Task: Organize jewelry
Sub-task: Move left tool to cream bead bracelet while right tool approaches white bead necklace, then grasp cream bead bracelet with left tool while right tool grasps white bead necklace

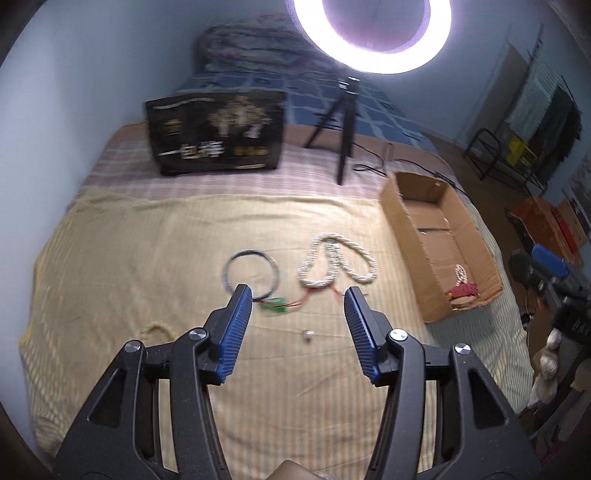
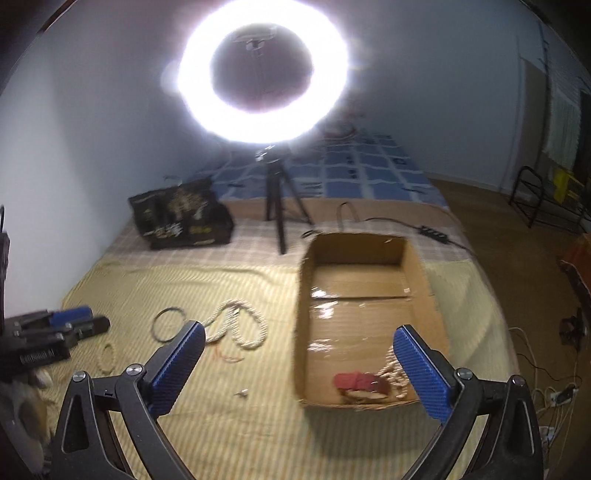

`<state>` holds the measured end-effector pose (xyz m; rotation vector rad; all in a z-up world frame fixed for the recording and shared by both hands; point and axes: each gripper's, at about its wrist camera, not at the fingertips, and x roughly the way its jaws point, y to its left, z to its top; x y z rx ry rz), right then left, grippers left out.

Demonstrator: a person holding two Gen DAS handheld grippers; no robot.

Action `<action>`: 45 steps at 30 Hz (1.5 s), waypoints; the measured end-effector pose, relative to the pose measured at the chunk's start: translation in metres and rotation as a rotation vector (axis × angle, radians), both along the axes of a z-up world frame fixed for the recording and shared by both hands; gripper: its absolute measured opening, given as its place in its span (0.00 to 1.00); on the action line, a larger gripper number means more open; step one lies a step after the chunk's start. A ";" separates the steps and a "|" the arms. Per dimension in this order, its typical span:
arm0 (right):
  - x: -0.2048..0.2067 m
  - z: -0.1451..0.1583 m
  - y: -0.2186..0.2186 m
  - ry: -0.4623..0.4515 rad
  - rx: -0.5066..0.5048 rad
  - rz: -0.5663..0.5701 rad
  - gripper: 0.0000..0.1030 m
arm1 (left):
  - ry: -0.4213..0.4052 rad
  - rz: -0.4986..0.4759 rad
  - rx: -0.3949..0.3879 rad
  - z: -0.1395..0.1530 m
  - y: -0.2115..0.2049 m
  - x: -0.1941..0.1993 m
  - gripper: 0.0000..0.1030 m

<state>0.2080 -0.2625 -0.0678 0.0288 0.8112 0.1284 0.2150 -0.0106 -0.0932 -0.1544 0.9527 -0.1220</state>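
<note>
On the yellow cloth lie a white beaded necklace (image 1: 336,262) (image 2: 236,325), a dark thin hoop (image 1: 251,273) (image 2: 168,323), a green bead piece on red thread (image 1: 275,306) and a tiny silver piece (image 1: 307,335) (image 2: 242,393). My left gripper (image 1: 297,291) hangs open above them with nothing between its fingers. It also shows at the left edge of the right wrist view as the left gripper (image 2: 96,319). The cardboard box (image 1: 402,218) (image 2: 354,236) holds a red piece (image 2: 360,380) and white beads (image 2: 397,373). My right gripper (image 2: 300,328) stands wide open over the box's near end, empty.
A black printed box (image 1: 218,133) stands at the back left. A tripod (image 1: 343,122) with a ring light (image 1: 373,33) stands on the bed behind the cardboard box, with a cable (image 2: 406,223) trailing right. A thin pale loop (image 2: 107,356) lies near the left gripper. The bed edge drops to the floor on the right.
</note>
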 end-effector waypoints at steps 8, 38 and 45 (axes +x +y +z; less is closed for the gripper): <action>0.011 -0.021 0.036 0.082 0.079 0.077 0.95 | 0.047 0.116 0.004 -0.008 0.057 -0.007 0.52; 0.107 -0.135 0.085 0.415 0.204 0.030 0.45 | 0.296 0.249 -0.156 -0.108 0.163 -0.002 0.45; 0.121 -0.145 0.088 0.433 0.204 0.023 0.44 | 0.352 0.258 -0.151 -0.130 0.164 0.004 0.38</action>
